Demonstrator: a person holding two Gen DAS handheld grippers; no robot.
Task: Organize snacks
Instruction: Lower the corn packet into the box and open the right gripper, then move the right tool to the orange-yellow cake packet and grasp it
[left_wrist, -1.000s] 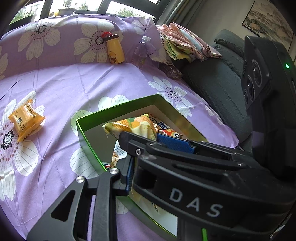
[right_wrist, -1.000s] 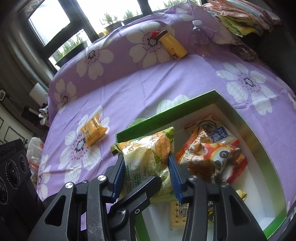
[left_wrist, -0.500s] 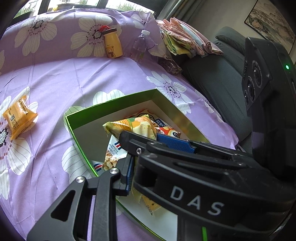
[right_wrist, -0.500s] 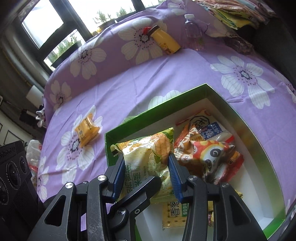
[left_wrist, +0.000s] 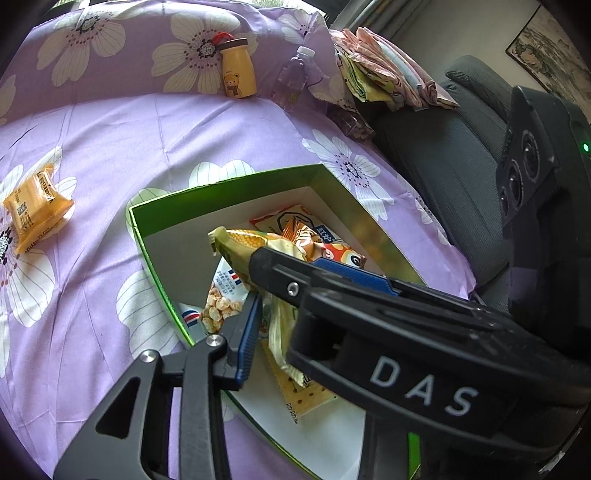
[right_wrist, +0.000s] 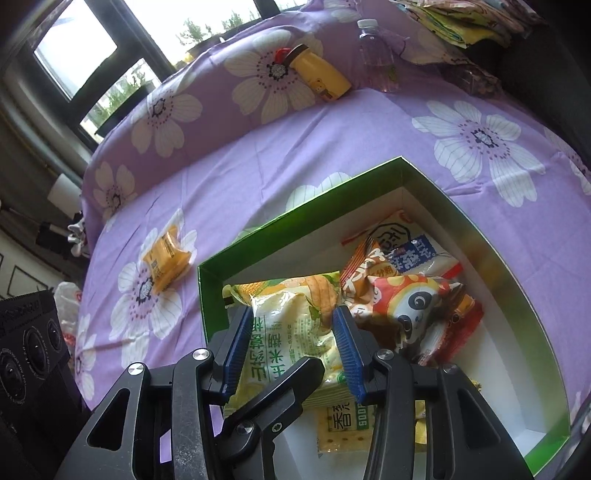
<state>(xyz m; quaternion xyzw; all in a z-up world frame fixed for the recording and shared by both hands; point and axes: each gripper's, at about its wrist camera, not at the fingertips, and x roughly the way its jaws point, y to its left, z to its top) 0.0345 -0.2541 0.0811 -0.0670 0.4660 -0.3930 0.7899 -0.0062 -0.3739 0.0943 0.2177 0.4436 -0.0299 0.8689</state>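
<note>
Right gripper (right_wrist: 291, 347): you have it clamped on the yellow corn snack bag (right_wrist: 291, 325), both blue pads pressing its sides.
Corn snack bag: it sits over the near left part of the green box (right_wrist: 436, 184); its long axis runs away from your gripper, the crimped top edge pointing toward the box's far wall.
Left gripper (left_wrist: 280, 295): your jaws have just been opening; the bag's lower end hangs between them, and the left pad stands clear of it, so you are no longer squeezing it.
Box contents: a red panda packet (right_wrist: 417, 314) lies just right of the corn bag, touching it; a cracker packet (right_wrist: 343, 424) lies flat beneath.
Outside the box: an orange wrapped snack (right_wrist: 166, 258) lies on the purple floral sheet (right_wrist: 332, 129), well apart from the box, to its left.
</note>
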